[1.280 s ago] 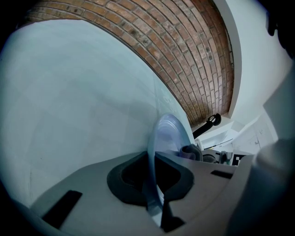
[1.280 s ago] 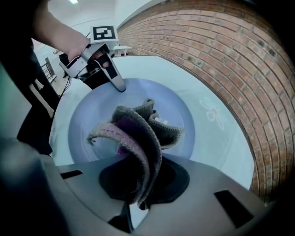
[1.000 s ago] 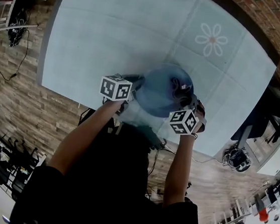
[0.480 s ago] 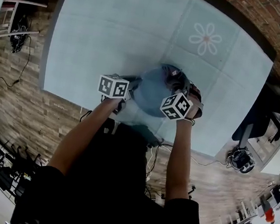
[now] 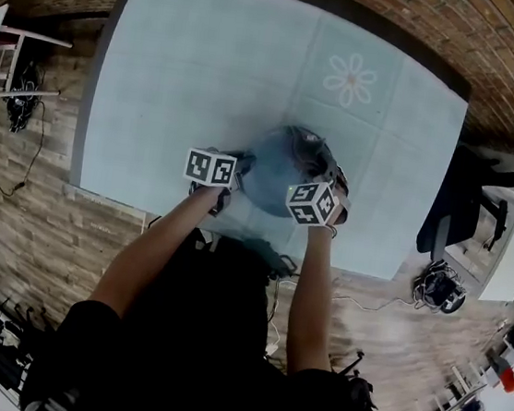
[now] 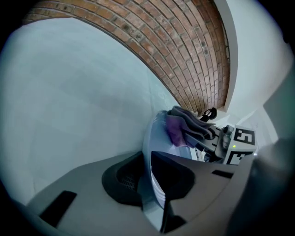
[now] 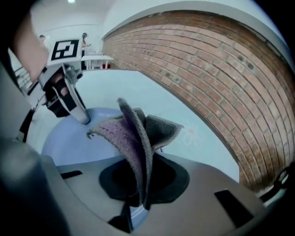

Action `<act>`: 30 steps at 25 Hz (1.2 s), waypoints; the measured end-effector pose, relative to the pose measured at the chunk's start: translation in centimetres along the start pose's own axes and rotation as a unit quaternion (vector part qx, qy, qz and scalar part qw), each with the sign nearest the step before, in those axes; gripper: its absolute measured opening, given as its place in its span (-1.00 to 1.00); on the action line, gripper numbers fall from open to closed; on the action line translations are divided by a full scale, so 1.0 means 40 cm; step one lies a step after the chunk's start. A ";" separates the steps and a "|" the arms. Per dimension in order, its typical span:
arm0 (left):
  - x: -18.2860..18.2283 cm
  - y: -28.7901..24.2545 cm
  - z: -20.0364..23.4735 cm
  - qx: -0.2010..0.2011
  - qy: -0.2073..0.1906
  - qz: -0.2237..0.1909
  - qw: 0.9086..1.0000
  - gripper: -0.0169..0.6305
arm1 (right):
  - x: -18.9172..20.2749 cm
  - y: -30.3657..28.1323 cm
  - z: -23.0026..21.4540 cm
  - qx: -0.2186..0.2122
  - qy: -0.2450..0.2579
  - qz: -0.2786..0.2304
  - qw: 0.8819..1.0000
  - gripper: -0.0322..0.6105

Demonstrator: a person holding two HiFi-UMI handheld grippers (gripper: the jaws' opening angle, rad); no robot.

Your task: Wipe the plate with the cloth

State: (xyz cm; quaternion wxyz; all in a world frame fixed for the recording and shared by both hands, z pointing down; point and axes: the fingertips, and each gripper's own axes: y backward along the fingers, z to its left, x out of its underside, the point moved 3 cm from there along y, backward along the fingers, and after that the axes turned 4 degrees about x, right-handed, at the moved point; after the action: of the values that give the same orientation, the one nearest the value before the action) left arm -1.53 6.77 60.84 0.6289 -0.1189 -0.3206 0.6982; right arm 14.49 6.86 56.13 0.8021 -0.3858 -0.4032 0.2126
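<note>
On the left, the left gripper (image 5: 236,166) has its jaws nearly together, clamped on the left rim of the plate (image 5: 274,176). The plate is over the near middle of the table (image 5: 182,60). To the right, the right gripper (image 5: 328,179) pinches a folded cloth (image 7: 133,133) tight between its jaws, and the cloth lies against the plate's right part. A flower print (image 5: 350,78) marks the table farther off.
</note>
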 end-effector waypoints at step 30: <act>-0.028 0.437 -0.378 0.124 -0.374 -0.172 0.903 -0.80 | -0.171 0.558 0.100 0.026 -0.432 -0.290 0.854 -0.72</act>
State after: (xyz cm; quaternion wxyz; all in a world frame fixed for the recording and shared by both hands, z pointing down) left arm -6.73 10.16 38.56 0.5824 0.2875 -0.4585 0.6066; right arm 6.60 17.83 36.70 0.5821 -0.0998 -0.7971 0.1255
